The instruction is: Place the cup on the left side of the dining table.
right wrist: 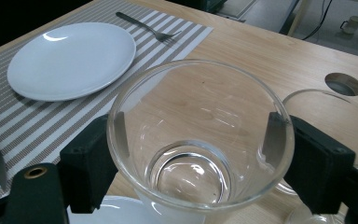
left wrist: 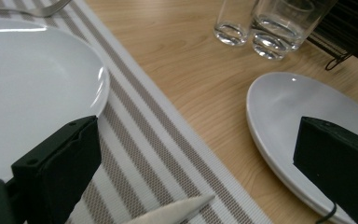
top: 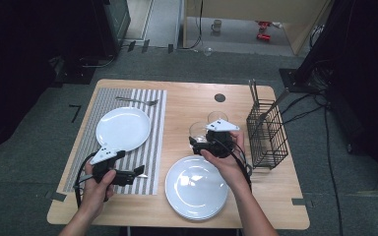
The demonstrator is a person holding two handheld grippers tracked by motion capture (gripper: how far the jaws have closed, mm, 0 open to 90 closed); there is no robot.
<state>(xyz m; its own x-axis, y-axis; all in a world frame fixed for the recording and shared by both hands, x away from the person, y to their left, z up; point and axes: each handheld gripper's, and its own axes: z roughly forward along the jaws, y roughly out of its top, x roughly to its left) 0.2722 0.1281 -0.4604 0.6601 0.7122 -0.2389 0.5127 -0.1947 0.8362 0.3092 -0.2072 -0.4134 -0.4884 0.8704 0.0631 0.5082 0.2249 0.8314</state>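
Note:
My right gripper (right wrist: 196, 123) is shut on a clear drinking glass (right wrist: 200, 140), its pads pressed to opposite sides of the glass just below the rim. In the high view that glass (top: 197, 131) is beside a second glass (top: 217, 117) at mid-table, with my right gripper (top: 195, 143) at it above a stack of white plates (top: 196, 187). My left gripper (top: 138, 172) hovers over the near end of a striped placemat (top: 152, 113). Its jaws stand wide open (left wrist: 198, 126), and a pale pointed tip (left wrist: 177, 210) lies low between them.
A white plate (top: 123, 128) and a fork (top: 138, 102) lie on the placemat. A black wire basket (top: 267, 135) stands at the table's right side. A round hole (top: 220, 97) marks the tabletop at the back. More glasses (left wrist: 270, 28) stand beyond the plate stack (left wrist: 298, 121).

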